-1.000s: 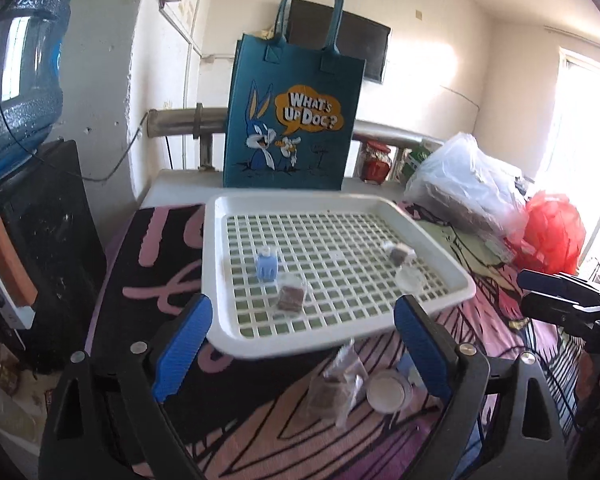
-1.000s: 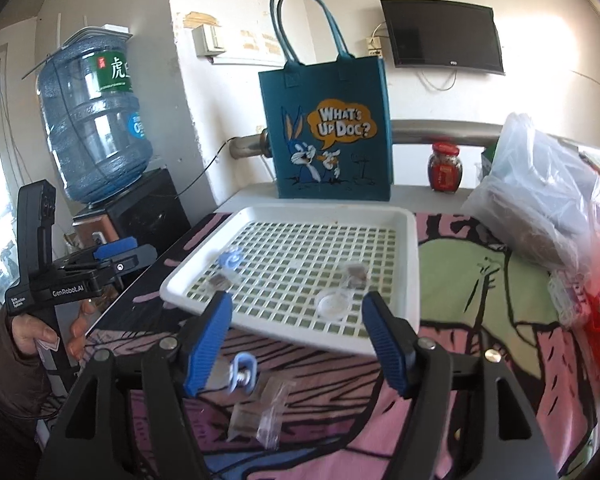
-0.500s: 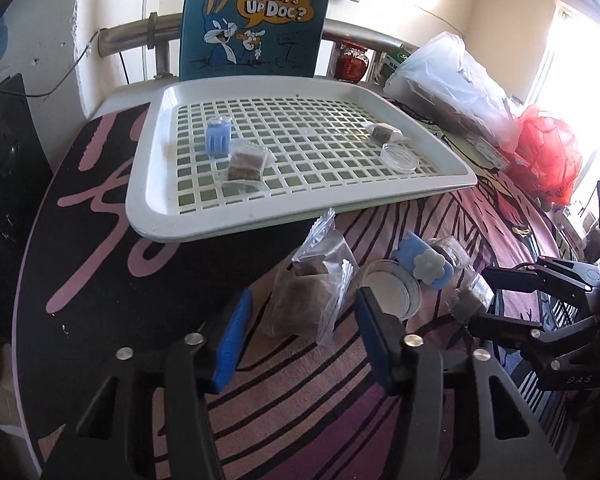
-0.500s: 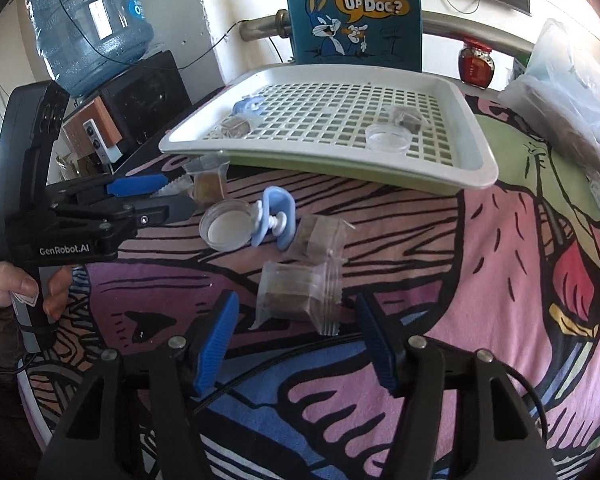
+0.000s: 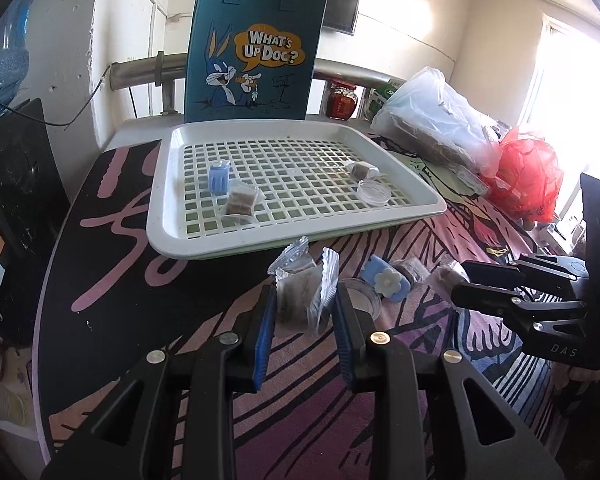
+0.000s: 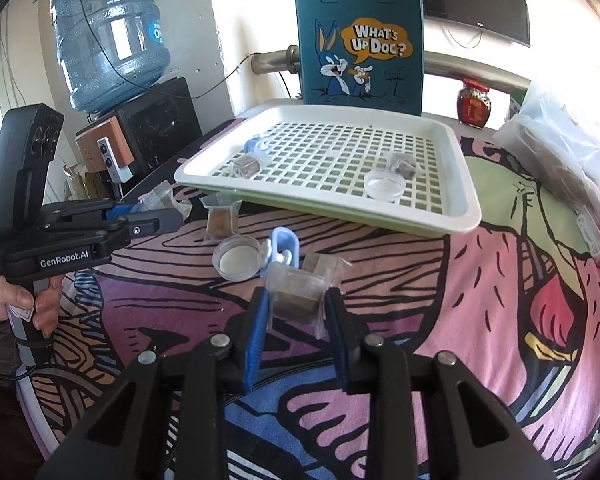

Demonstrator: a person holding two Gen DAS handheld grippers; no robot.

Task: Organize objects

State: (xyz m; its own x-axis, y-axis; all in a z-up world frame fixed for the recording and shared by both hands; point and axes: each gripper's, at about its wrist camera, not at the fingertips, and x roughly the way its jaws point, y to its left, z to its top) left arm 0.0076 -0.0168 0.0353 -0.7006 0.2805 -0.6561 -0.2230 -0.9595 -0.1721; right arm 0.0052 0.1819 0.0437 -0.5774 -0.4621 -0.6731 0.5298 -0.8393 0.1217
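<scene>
A white grid tray (image 5: 168,216) (image 6: 466,184) holds a blue clip (image 5: 219,176), two brown packets and a clear round lid (image 5: 374,191). My left gripper (image 5: 302,306) is shut on a clear packet of brown blocks (image 5: 300,304), lifted just in front of the tray. My right gripper (image 6: 296,304) is shut on another clear brown packet (image 6: 298,298). On the cloth between them lie a round clear dish (image 6: 237,257), a blue flower clip (image 5: 386,283) (image 6: 284,246) and more small packets (image 6: 220,216).
A blue "What's Up Doc?" tote bag (image 5: 256,48) stands behind the tray. A red jar (image 6: 475,106), a plastic bag (image 5: 432,120) and a red bag (image 5: 528,176) sit at the right. A water bottle (image 6: 108,32) stands at the left.
Both grippers came down from above the tray to the loose packets on the cloth and closed, each taking hold of one brown packet.
</scene>
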